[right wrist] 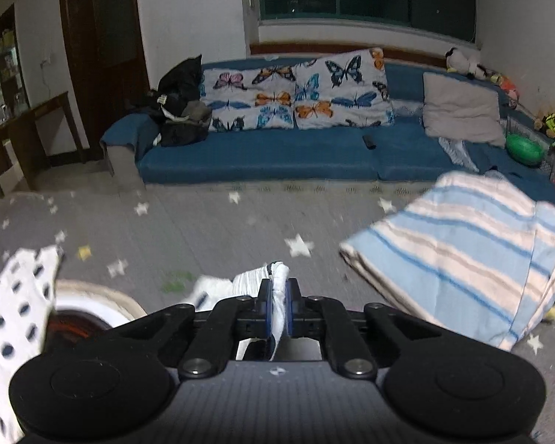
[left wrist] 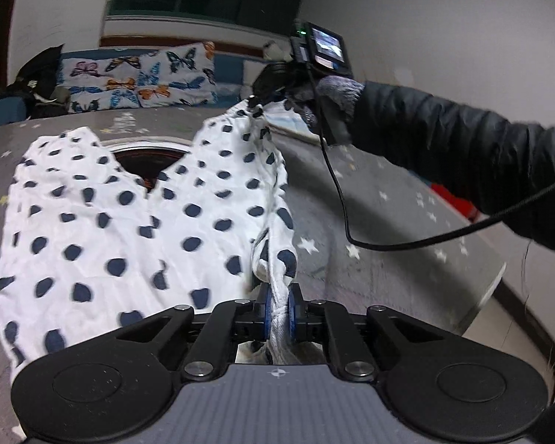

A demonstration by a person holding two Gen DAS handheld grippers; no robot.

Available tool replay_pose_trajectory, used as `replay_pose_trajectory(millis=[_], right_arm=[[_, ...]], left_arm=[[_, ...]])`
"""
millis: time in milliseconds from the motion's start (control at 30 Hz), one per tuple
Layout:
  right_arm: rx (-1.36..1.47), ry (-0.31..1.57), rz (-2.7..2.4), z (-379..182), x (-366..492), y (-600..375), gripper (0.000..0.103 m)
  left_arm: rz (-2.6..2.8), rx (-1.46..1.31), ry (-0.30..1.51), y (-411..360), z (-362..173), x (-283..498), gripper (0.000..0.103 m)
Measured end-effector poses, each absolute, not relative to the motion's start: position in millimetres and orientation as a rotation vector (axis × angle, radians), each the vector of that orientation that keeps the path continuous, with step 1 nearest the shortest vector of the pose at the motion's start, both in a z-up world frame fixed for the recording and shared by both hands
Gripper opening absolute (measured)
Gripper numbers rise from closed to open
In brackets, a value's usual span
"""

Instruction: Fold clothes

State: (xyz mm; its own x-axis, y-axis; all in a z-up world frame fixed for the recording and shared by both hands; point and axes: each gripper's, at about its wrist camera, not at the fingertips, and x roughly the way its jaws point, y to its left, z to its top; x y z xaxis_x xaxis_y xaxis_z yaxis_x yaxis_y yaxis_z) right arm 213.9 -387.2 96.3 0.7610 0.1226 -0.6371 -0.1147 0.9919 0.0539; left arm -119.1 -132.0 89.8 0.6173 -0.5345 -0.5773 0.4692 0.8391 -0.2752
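Observation:
A white garment with dark blue dots (left wrist: pixel 129 222) lies spread over the grey star-print table cover (left wrist: pixel 381 199). My left gripper (left wrist: pixel 280 312) is shut on a bunched edge of it at the near side. The right gripper (left wrist: pixel 262 105), held by a gloved hand (left wrist: pixel 336 100) in a dark sleeve, pinches the garment's far corner and lifts it. In the right wrist view my right gripper (right wrist: pixel 277 309) is shut on white cloth, and more of the dotted garment (right wrist: pixel 14 314) shows at the lower left.
A folded blue-and-white striped cloth (right wrist: pixel 462 251) lies on the table cover at the right. A round dark-red hollow with a white rim (left wrist: pixel 148 162) shows through the garment's gap. Behind stands a blue sofa (right wrist: pixel 277 155) with butterfly pillows (right wrist: pixel 288 92). A black cable (left wrist: pixel 351 222) hangs from the right gripper.

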Motion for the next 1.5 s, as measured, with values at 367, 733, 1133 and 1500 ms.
replay_pose_trajectory(millis=[367, 733, 1133, 1500], right_arm=[[-0.036, 0.629, 0.177, 146, 232, -277, 0.006], [-0.097, 0.646, 0.275, 133, 249, -130, 0.006], [-0.107, 0.734, 0.404, 76, 257, -32, 0.008], [-0.214, 0.766, 0.514, 90, 234, -50, 0.025]], left_arm=[[-0.522, -0.291, 0.639, -58, 102, -143, 0.009], [-0.419, -0.424, 0.636, 7, 98, -165, 0.009], [-0.320, -0.474, 0.694, 27, 81, -177, 0.010], [-0.287, -0.425, 0.710, 28, 83, -179, 0.031]])
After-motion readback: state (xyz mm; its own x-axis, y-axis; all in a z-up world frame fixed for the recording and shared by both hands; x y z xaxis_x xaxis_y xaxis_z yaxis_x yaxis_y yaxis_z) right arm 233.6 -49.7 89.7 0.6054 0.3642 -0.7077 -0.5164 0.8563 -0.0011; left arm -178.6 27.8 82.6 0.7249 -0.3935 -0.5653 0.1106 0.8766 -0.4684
